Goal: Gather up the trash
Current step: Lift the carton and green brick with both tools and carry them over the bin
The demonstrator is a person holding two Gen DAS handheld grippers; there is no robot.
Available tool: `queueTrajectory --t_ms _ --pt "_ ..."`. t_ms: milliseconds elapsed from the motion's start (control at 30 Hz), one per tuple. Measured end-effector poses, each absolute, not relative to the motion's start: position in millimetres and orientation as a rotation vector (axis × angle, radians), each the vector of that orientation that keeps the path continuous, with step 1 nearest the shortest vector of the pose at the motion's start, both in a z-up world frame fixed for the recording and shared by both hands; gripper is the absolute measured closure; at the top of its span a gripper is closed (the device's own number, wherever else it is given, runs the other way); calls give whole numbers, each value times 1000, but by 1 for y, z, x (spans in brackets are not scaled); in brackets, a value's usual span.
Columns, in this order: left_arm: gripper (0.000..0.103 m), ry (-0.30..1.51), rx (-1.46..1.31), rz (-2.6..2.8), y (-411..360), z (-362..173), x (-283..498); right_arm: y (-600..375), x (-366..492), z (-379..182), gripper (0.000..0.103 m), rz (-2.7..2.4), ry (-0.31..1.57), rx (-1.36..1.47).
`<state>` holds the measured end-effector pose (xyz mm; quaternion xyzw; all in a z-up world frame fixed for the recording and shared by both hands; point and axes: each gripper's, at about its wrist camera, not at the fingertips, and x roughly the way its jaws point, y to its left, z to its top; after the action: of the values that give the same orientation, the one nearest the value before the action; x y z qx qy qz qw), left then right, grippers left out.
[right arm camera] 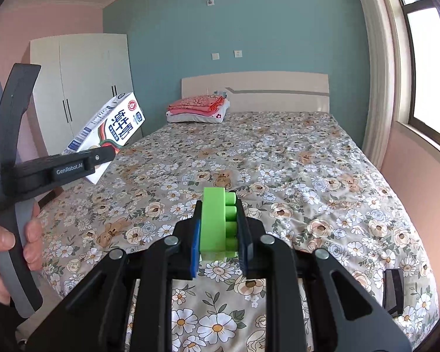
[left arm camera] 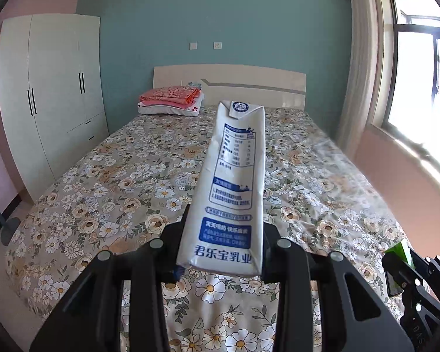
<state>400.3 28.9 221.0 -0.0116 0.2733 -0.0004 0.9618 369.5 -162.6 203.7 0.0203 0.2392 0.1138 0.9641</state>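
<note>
Both grippers are carrying trash above the bed, each one clenched on its own item.

Left gripper [left arm camera: 220, 252] is pinching the milk carton [left arm camera: 231, 182] at its lower end, so the long box is sticking out ahead over the floral bedspread [left arm camera: 117, 182]; right gripper [right arm camera: 218, 231] is squeezing the green toy brick [right arm camera: 218, 223] flat between its blue pads [right arm camera: 195, 246], studs facing right. The carton is looking light and probably empty, its thin card walls likely to dent and slip under a hard squeeze, so gripping across the narrow faces near the folded end seems safest. The brick is looking rigid, light and smooth, holding well on its flat sides. A dark object [right arm camera: 393, 290] is lying near the bed's right edge; folded bedding [right arm camera: 198, 107] is sitting by the headboard.
</note>
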Motion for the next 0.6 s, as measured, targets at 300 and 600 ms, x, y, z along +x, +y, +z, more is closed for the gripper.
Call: queueTrajectory --t_ms 300,600 --pt "65 488 26 8 34 251 308 -172 299 241 81 248 418 15" --pt "65 493 129 2 31 234 243 -187 235 248 81 273 390 -9"
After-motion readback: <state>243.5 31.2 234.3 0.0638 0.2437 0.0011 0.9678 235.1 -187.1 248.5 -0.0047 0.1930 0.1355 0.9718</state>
